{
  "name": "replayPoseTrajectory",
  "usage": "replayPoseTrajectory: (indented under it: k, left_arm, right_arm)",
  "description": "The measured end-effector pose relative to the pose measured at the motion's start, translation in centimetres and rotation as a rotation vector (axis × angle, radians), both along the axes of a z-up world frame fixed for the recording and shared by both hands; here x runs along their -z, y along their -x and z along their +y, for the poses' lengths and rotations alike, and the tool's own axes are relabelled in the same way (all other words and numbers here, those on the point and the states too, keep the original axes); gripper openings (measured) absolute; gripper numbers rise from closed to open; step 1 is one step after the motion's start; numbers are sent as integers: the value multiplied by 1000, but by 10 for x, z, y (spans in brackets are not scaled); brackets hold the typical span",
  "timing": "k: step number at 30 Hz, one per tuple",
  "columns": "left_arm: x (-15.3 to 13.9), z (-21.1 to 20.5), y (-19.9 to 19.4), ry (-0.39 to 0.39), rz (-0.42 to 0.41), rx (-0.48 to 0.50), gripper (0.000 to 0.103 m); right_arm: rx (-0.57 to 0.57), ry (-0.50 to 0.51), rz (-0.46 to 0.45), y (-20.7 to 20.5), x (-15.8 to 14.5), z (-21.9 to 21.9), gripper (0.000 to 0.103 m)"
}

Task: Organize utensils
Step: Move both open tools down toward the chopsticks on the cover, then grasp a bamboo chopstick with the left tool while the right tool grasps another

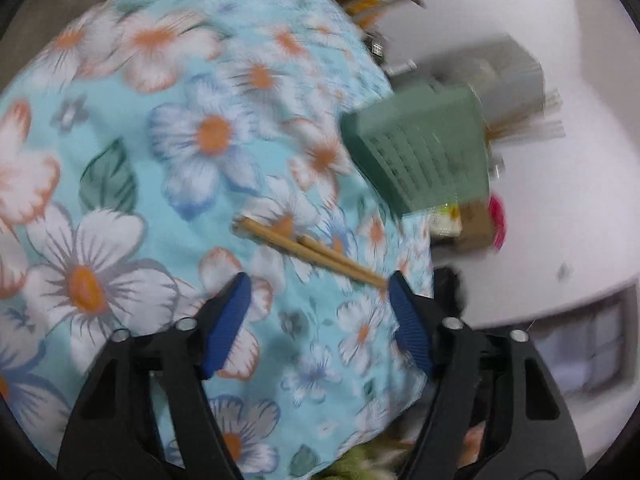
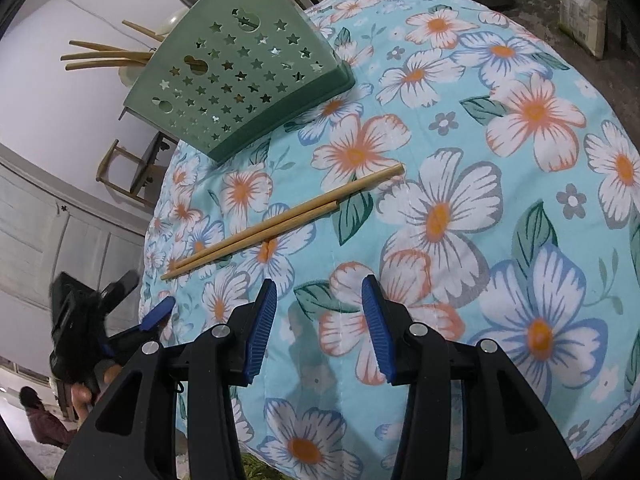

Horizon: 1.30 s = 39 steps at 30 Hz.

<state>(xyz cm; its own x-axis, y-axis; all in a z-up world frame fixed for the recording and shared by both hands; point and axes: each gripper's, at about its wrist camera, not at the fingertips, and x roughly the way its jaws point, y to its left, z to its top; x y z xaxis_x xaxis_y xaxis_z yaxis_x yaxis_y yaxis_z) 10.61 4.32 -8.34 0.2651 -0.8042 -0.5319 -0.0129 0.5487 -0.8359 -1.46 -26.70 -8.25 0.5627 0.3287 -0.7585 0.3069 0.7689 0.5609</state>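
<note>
Two wooden chopsticks [image 2: 280, 222] lie side by side on the floral cloth, a little in front of my right gripper [image 2: 320, 316], which is open and empty. In the left wrist view the same chopsticks [image 1: 308, 250] lie just beyond my left gripper [image 1: 318, 296], also open and empty, with its right fingertip [image 1: 400, 292] near the thin ends. A green utensil holder [image 2: 240, 84] with star cut-outs stands behind the pair, with several chopsticks [image 2: 108, 56] sticking out of its top. It also shows in the left wrist view [image 1: 420, 152], blurred.
The table is covered by a blue floral cloth [image 2: 500, 184]; its edge runs near the thin chopstick ends. The left gripper [image 2: 132, 320] shows at the cloth's edge in the right wrist view. A wooden chair [image 2: 128, 172] and white cabinets stand beyond the table.
</note>
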Motion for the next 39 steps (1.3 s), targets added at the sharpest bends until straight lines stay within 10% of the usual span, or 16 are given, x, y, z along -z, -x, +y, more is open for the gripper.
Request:
replayPoseTrajectory:
  k: [7,15,26,30,39]
  left_arm:
    - [21,18,-15,160,198,-179,42]
    - [32,19,-10,116,284,-256,9]
    - [-4,84,-19,70,140,-409,7]
    - [3,85,-21,112,211,-375,30]
    - [21,61,-21,113,276,-354,30]
  right_arm:
    - [-3,-21,-13,1,3,-7,44]
    - [-9,-25,-15,-2,3,-8,44]
    - [-12,-22,-12,-6,3,-7,44]
    - [-10,-26,-15,-6,4,-8,44]
    - [-14,-25,-19,-7,5,-7,44]
